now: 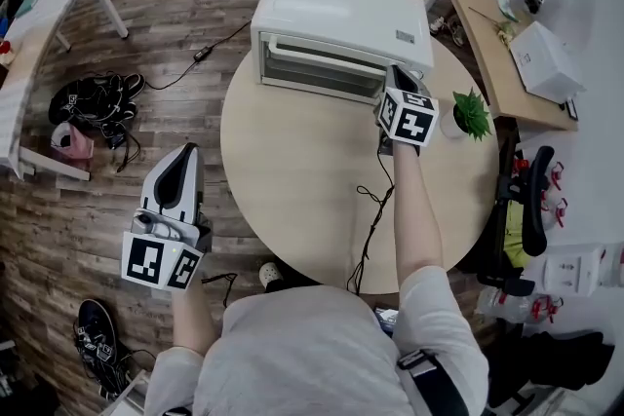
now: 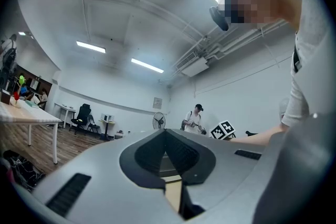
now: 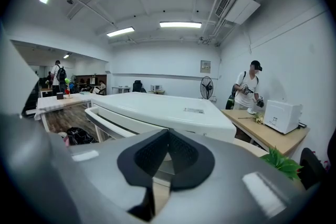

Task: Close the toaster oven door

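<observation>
A white toaster oven (image 1: 341, 15) stands at the far side of the round table (image 1: 292, 200). Its glass door (image 1: 317, 73) looks upright against the oven's front, handle bar along the top. My right gripper (image 1: 394, 73) is at the door's right end with its jaws together and nothing between them; whether it touches the oven I cannot tell. In the right gripper view the oven (image 3: 157, 110) fills the middle just beyond the shut right gripper (image 3: 168, 131). Off the table's left edge, above the floor, my left gripper (image 1: 185, 154) is also shut and empty, as the left gripper (image 2: 167, 131) view confirms.
A small potted plant (image 1: 471, 112) stands right of the oven, and a black cable (image 1: 370, 209) runs across the table to its near edge. To the right are a wooden desk (image 1: 492, 63) with a white box (image 1: 546, 58) and an office chair (image 1: 531, 200). Bags (image 1: 97, 97) lie on the floor at left.
</observation>
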The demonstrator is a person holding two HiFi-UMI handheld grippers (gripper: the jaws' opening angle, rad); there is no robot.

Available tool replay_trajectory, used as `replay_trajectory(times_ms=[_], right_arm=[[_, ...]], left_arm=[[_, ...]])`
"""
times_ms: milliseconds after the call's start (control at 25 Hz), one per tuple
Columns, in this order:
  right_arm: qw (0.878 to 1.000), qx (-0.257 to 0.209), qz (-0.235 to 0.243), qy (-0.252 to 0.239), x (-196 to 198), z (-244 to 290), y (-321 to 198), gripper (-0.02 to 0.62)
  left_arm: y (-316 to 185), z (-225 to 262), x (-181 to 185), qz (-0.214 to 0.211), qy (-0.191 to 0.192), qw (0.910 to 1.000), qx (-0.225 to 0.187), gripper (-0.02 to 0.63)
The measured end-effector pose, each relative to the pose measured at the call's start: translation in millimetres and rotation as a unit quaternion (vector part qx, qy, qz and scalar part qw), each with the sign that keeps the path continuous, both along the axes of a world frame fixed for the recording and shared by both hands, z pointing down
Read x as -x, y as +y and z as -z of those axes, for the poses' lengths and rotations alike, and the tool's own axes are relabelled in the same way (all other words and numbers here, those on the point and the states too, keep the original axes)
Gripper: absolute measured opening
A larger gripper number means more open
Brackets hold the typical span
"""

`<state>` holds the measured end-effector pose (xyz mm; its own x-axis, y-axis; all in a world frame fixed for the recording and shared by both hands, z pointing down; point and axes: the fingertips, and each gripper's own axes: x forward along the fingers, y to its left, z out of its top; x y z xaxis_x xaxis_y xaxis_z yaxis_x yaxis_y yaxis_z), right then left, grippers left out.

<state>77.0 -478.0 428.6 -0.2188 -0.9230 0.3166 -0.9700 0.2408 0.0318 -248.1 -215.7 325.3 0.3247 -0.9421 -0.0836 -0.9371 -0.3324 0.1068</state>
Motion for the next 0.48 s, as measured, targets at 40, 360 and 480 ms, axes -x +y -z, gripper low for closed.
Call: replay_trajectory(times_ms=[40, 360, 480], right_arm=[[1.0, -0.004, 0.006, -0.003, 2, 2, 5, 0.012], [0.997, -0.046, 0.043, -0.034, 14, 26, 55, 0.011], [0.996, -0.061, 0.05, -0.038, 16, 35, 76, 0.012]], left_arm=[[0, 1, 0, -0.001, 0.0, 1.0, -0.001, 0.006], [0, 11, -17, -0.021, -0.004, 0.9997, -0.013, 0.006], [1, 16, -24, -0.031, -0.005, 0.9993, -0.02, 0.006]])
